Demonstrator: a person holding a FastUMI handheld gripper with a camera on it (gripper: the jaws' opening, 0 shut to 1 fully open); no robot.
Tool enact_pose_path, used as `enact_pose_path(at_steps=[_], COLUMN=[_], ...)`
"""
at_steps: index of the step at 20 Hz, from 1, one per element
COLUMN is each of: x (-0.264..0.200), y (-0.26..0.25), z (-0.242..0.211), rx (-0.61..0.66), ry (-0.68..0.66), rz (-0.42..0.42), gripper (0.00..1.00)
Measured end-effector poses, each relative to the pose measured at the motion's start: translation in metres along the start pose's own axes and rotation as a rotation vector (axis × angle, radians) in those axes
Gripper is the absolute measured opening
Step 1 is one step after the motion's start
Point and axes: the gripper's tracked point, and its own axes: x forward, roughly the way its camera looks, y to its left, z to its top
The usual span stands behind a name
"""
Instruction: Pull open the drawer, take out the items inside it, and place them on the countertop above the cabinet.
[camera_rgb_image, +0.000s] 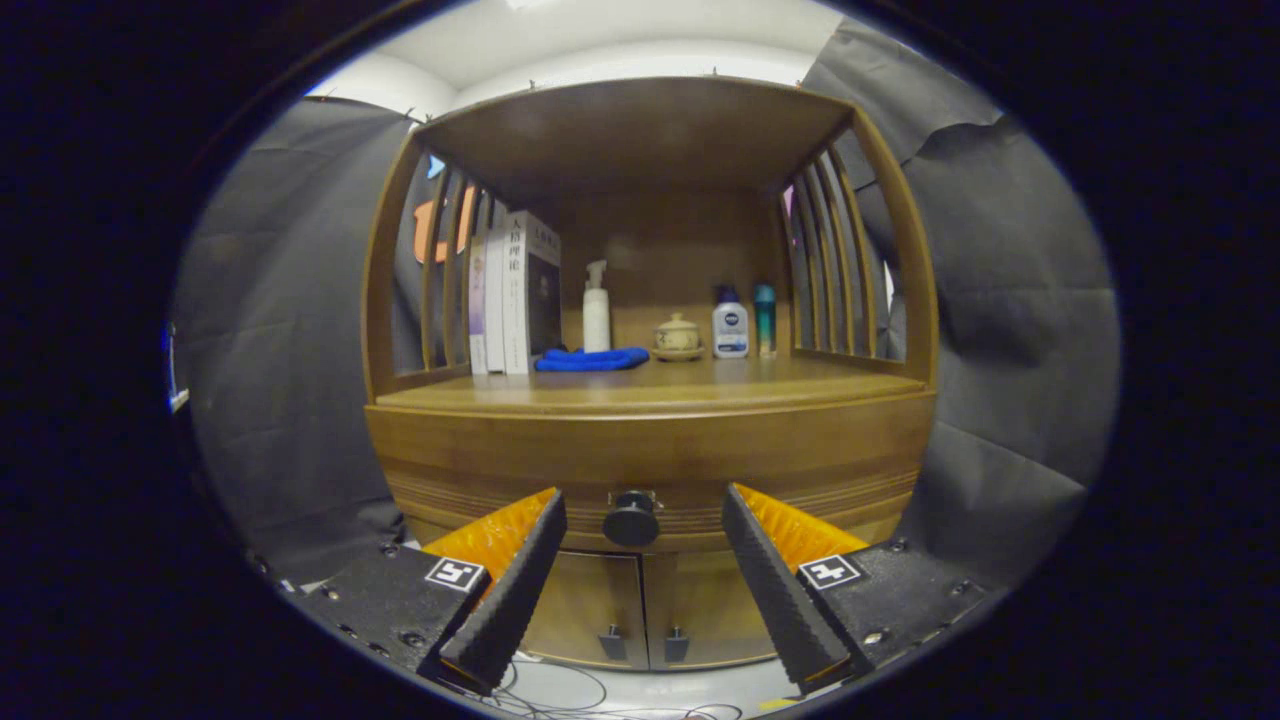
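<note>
A wooden cabinet stands straight ahead with its drawer (650, 470) closed under the countertop (650, 392). A round dark knob (631, 519) sits at the middle of the drawer front. My gripper (645, 500) is open, its fingertips flanking the knob on either side, a short way in front of it and not touching. What lies in the drawer is hidden.
On the countertop stand upright books (515, 295), a white pump bottle (596, 308), a blue cloth (592, 359), a small lidded pot (678, 337) and two more bottles (731, 325) (765, 320). Slatted sides and a top board enclose the shelf. Two lower doors (640, 610) sit below; cables lie on the floor.
</note>
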Motion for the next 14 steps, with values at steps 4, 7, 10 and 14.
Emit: enact_pose_path(at_steps=[4,7,10,14], x=[0.042,0.062,0.067,0.066], y=[-0.007,-0.010,-0.006,-0.001], z=[-0.018,-0.028,-0.028,-0.030], rx=[-0.022,-0.037,-0.045,-0.016], ry=[0.032,0.053,0.047,0.045], rz=[-0.037,-0.062,-0.067,-0.083], gripper=[0.93,0.83,0.70,0.56])
